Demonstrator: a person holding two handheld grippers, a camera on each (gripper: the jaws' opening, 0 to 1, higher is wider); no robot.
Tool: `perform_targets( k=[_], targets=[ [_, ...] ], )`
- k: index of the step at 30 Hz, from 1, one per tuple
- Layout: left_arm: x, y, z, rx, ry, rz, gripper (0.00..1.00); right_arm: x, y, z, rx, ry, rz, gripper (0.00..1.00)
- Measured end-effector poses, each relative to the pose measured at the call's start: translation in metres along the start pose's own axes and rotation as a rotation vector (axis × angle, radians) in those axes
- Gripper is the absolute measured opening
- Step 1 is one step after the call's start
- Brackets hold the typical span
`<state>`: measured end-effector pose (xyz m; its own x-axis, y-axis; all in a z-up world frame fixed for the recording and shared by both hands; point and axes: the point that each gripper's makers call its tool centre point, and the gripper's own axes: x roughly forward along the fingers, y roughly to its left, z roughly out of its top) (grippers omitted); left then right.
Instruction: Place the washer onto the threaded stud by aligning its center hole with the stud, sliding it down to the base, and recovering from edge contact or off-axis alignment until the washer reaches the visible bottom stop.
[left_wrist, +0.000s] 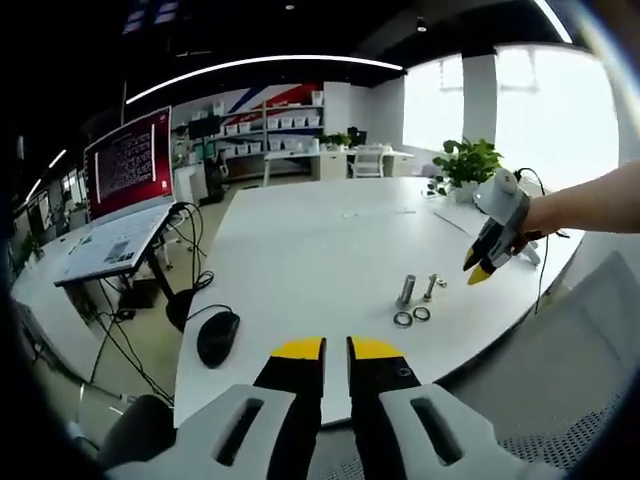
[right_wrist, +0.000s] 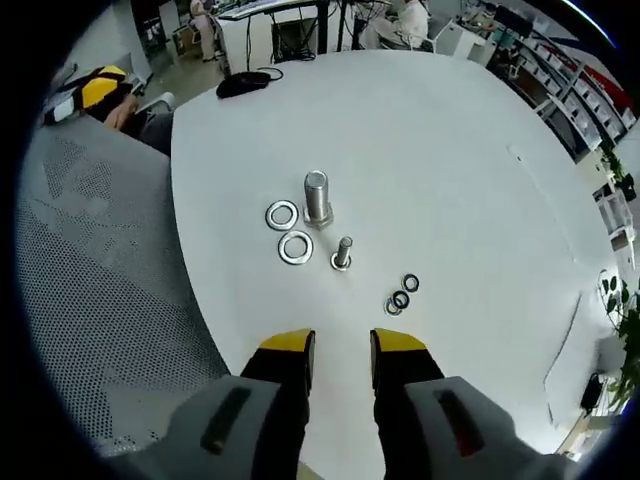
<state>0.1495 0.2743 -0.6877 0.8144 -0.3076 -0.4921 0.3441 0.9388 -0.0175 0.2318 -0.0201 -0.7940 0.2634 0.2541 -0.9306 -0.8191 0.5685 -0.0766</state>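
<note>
Right gripper (right_wrist: 342, 345) hovers empty, jaws narrowly parted; two washers (right_wrist: 296, 247) lie on the white table (right_wrist: 450, 150) just ahead, left of the jaw line, beside the upright threaded stud (right_wrist: 317, 198).

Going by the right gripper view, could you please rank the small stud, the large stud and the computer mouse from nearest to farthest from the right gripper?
1. Small stud, just ahead of the right gripper.
2. Large stud, beyond it, beside two large washers.
3. Computer mouse, at the table's far edge.
</note>
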Motion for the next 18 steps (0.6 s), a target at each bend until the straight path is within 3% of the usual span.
perform_targets(
  k=[6, 9, 16, 18],
  targets=[
    [0.000, -0.003, -0.001, 0.012, 0.004, -0.019, 0.06, -0.011, 0.002, -0.002, 0.033, -0.013, -0.003, 0.25],
    [0.000, -0.001, -0.001, 0.009, 0.004, -0.012, 0.06, -0.012, 0.000, -0.001, -0.002, -0.011, 0.016, 0.25],
    [-0.003, 0.004, -0.002, -0.026, 0.003, 0.024, 0.05, 0.005, -0.017, -0.006, -0.040, -0.013, 0.066, 0.25],
    [-0.004, 0.002, 0.003, -0.017, -0.029, 0.010, 0.05, 0.010, -0.019, -0.005, -0.036, -0.028, 0.085, 0.25]
  ],
)
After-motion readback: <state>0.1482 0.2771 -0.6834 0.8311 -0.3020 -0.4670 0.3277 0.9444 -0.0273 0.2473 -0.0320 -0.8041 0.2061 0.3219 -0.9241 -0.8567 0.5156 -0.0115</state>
